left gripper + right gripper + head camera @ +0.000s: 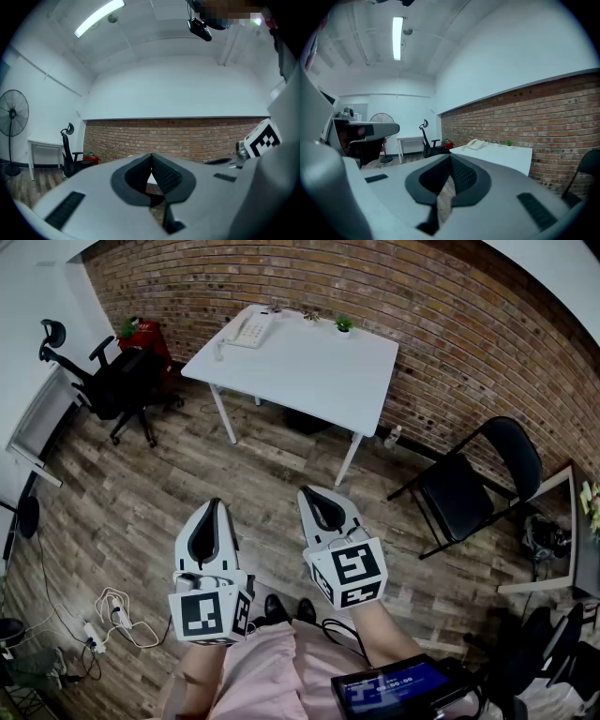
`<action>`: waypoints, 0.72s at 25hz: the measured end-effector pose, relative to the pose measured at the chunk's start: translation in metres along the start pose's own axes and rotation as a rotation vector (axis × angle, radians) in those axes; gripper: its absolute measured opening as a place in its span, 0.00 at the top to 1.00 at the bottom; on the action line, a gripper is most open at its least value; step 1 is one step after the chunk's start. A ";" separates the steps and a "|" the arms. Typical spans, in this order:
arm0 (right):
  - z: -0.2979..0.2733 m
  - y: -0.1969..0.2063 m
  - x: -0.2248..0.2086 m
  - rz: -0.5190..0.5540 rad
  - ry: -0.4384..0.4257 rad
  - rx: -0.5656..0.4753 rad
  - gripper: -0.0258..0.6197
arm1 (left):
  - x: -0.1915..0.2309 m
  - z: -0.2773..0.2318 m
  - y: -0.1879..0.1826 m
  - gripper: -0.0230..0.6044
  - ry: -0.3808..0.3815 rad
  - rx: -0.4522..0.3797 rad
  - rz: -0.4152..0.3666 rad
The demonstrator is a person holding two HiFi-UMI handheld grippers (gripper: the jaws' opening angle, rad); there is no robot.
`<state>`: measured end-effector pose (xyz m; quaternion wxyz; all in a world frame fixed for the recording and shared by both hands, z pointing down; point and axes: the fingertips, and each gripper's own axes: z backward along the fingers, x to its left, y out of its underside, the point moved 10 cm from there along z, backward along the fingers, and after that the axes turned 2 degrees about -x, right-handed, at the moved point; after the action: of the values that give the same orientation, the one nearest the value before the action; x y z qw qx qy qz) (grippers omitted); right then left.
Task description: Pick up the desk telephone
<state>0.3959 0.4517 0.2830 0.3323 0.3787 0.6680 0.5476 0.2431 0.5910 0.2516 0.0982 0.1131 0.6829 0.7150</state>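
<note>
The telephone (249,329) stood on the far left corner of the white table (309,371), close to the brick wall (450,324). A small pot (344,326) with a green plant in it also stood on the table, at the far edge, to the right of the telephone and apart from it.

Both grippers were well apart from the table, in front of the person and above the wooden floor (141,512). The left gripper (217,506) had its jaws pressed together with nothing between them. The right gripper (306,491) was the same, jaws together and empty.

Left of the table stood a black office chair (117,382). Behind it, by the wall, was a red thing (142,334) with something green on top; I could not tell whether it was a container. Right of the table stood a black folding chair (469,486).
</note>
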 end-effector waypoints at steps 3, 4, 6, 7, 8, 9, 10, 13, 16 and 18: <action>0.006 0.000 -0.003 0.004 -0.007 0.000 0.96 | -0.007 0.004 0.001 0.95 -0.008 0.006 0.003; 0.008 0.000 -0.004 0.004 -0.008 0.002 0.96 | -0.010 0.005 0.002 0.95 -0.009 0.008 0.003; 0.013 0.003 -0.007 0.005 -0.011 0.007 0.96 | -0.016 0.008 0.004 0.95 -0.011 0.010 0.002; 0.014 0.005 -0.008 0.008 -0.014 0.010 0.96 | -0.018 0.010 0.005 0.95 -0.015 0.012 0.005; 0.016 0.007 -0.010 0.013 -0.017 0.014 0.96 | -0.020 0.012 0.007 0.95 -0.021 0.014 0.008; 0.018 0.009 -0.012 0.022 -0.020 0.017 0.96 | -0.022 0.014 0.010 0.95 -0.030 0.018 0.012; 0.019 0.011 -0.014 0.033 -0.019 0.021 0.96 | -0.024 0.015 0.012 0.95 -0.038 0.023 0.013; 0.018 0.013 -0.025 0.037 -0.004 0.023 0.96 | -0.027 0.017 0.019 0.94 -0.059 0.041 0.008; 0.013 0.013 -0.030 0.033 0.016 0.012 0.96 | -0.024 0.015 0.020 0.95 -0.080 0.037 0.013; 0.003 0.014 -0.033 0.019 -0.005 0.023 0.78 | -0.019 0.009 0.019 0.94 -0.087 0.005 0.028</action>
<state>0.4165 0.4264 0.2971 0.3244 0.3904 0.6698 0.5419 0.2641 0.5935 0.2703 0.1177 0.1538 0.6780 0.7091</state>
